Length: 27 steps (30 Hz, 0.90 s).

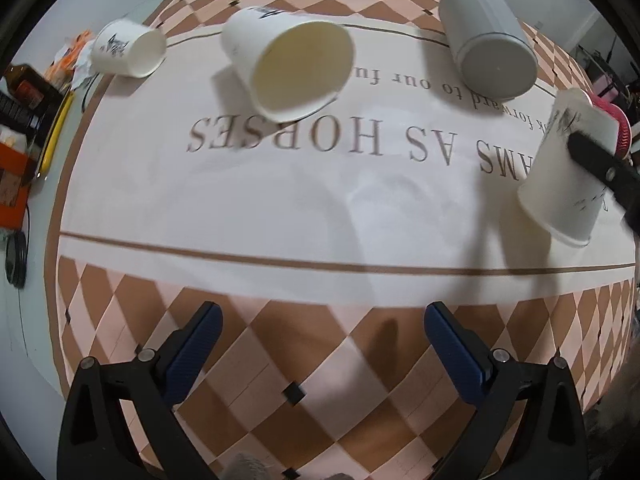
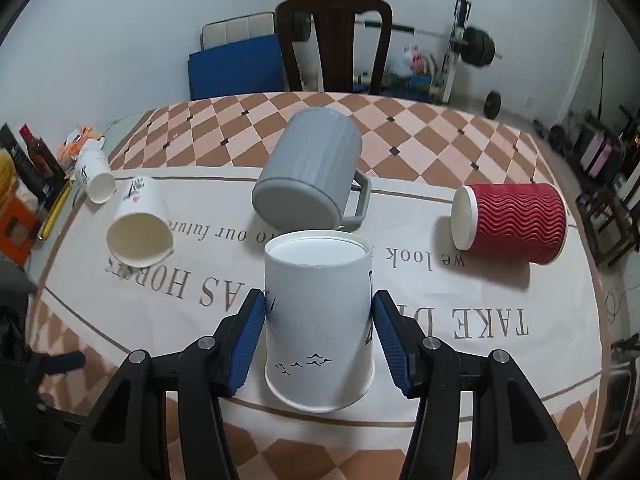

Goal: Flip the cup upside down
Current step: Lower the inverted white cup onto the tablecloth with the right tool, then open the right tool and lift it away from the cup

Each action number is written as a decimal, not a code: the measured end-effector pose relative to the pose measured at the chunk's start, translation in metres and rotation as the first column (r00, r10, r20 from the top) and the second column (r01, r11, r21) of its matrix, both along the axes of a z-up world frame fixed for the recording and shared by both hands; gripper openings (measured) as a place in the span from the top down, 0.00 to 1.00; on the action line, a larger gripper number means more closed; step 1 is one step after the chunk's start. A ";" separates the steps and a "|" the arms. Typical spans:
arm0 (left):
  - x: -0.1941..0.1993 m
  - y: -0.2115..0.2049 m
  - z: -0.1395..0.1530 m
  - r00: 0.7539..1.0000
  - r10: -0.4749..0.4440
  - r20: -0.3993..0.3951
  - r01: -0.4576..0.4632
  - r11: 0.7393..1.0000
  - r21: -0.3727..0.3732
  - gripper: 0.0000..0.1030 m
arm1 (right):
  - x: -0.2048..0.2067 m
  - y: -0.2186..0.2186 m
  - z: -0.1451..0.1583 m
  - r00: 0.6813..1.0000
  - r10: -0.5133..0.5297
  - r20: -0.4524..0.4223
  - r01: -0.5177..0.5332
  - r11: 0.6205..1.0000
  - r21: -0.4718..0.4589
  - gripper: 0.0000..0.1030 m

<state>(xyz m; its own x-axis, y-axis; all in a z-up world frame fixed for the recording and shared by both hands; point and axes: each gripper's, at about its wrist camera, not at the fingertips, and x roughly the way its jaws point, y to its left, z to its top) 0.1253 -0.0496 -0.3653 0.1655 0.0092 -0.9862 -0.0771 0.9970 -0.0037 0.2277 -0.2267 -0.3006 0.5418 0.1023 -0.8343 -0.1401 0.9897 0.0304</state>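
My right gripper (image 2: 319, 322) stands with its blue pads either side of the white paper cup (image 2: 318, 320), which sits inverted, base up and rim down on the tablecloth (image 2: 500, 292), towards the near edge of the table. Whether the pads press the wall or have just let go I cannot tell; both lie very close to it. My left gripper (image 1: 322, 344) hangs spread wide and empty over the near checkered border.

Judgement: the flip of this cup looks complete or nearly so. The step in hand is the set-down. The next move calls for parting the jaws cleanly and backing straight towards me, so the light cup is not dragged or tipped.

Room: the grey mug (image 2: 306, 172) lies on its side just behind the cup, towards the far edge, so no forward travel. The red ribbed cup (image 2: 516, 222) lies on its side nearer the right edge. Two more white cups (image 2: 138, 228) (image 2: 94, 176) lie on their sides towards the left edge. The near strip is free.
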 end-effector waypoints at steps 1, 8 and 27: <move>-0.001 -0.005 0.000 1.000 -0.003 0.002 0.003 1.000 0.000 0.00 | -0.005 0.002 -0.003 1.000 0.009 0.025 -0.009 1.000 -0.004 0.44; 0.001 -0.028 -0.004 1.000 -0.006 -0.005 0.006 1.000 0.025 0.00 | -0.035 -0.007 -0.009 0.998 0.046 0.048 -0.046 0.999 -0.013 0.43; -0.046 -0.056 0.120 0.984 -0.020 0.176 0.009 0.998 0.066 0.00 | -0.108 -0.053 0.071 0.989 -0.141 -0.049 0.137 0.988 -0.064 0.02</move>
